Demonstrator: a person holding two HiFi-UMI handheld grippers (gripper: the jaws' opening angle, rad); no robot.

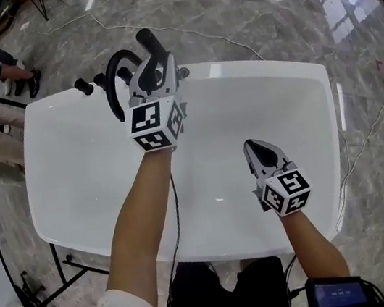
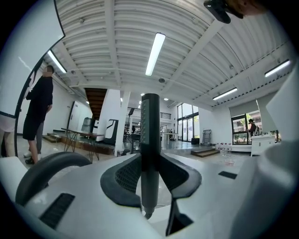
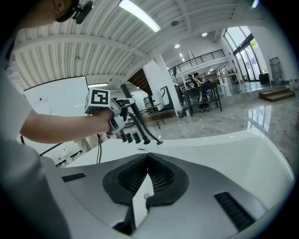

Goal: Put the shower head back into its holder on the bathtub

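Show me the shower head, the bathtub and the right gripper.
shower head (image 2: 150, 135), left gripper view, its black shaft between the jaws.
bathtub (image 1: 262, 92), head view, bare inner wall.
right gripper (image 1: 249, 145), head view, between its fingertips.

- A big open showroom or studio hall, not a home bathroom: the white bathtub (image 1: 299, 93) beneath the left gripper (image 1: 153, 66) and the right gripper (image 1: 253, 145) stands free on a polished marble floor (image 1: 261, 4).
- Above the left gripper, a ribbed ceiling (image 2: 93, 37) carries long strip lights (image 2: 155, 53); beyond its jaws are tall glass doors (image 2: 186, 122).
- Beyond the right gripper, a railed mezzanine (image 3: 201, 59) overlooks desks (image 3: 205, 93); a whiteboard (image 3: 56, 98) stands to its left.
- Loose cables (image 1: 368, 131) trail across the floor to the right gripper's right.
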